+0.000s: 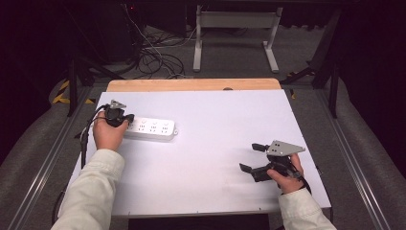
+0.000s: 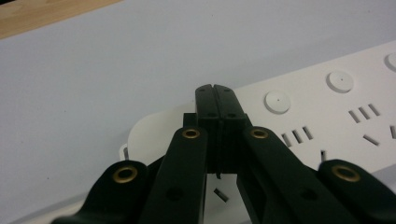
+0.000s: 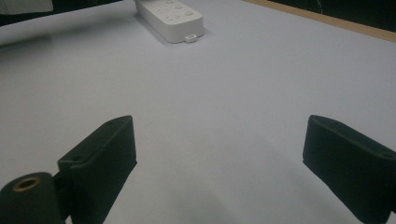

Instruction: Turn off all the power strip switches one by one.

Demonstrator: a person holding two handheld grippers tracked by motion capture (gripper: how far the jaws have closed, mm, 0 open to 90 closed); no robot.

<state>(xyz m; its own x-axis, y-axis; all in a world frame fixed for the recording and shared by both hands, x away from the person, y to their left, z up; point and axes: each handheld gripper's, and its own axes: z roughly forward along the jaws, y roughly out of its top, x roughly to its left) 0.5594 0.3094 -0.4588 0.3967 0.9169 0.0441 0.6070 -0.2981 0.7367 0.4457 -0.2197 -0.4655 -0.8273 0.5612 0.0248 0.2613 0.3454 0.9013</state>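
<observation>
The white power strip [image 1: 150,129] is seen lying flat on the white table top [image 1: 210,158], towards the far left of it, with its long side running across the table and its bank of sockets and round buttons facing up. The left gripper [image 1: 125,120] is brought down onto the strip's left end, and in the left gripper view its jaws are pressed tight together with nothing between them, the joined tips resting on or just above the casing beside the first round button [image 2: 277,101]; contact cannot quite be confirmed from this angle. The right gripper [image 1: 251,156] is held well apart, near the table's right edge, its jaws spread wide and empty, and the strip's far end [image 3: 173,18] is looked at from across the bare surface. The strip is judged to be a rigid moulded plastic body, fairly light but long, so it can be expected to swing round if pushed at one end alone. Its smooth glossy shell is likely to be slippery under hard pads, and it is too broad to be pinched across the top face; a grip is better taken across the narrow side walls near the middle, or the body steadied at one end while the other is worked. The buttons are best pressed straight down with closed tips.
</observation>
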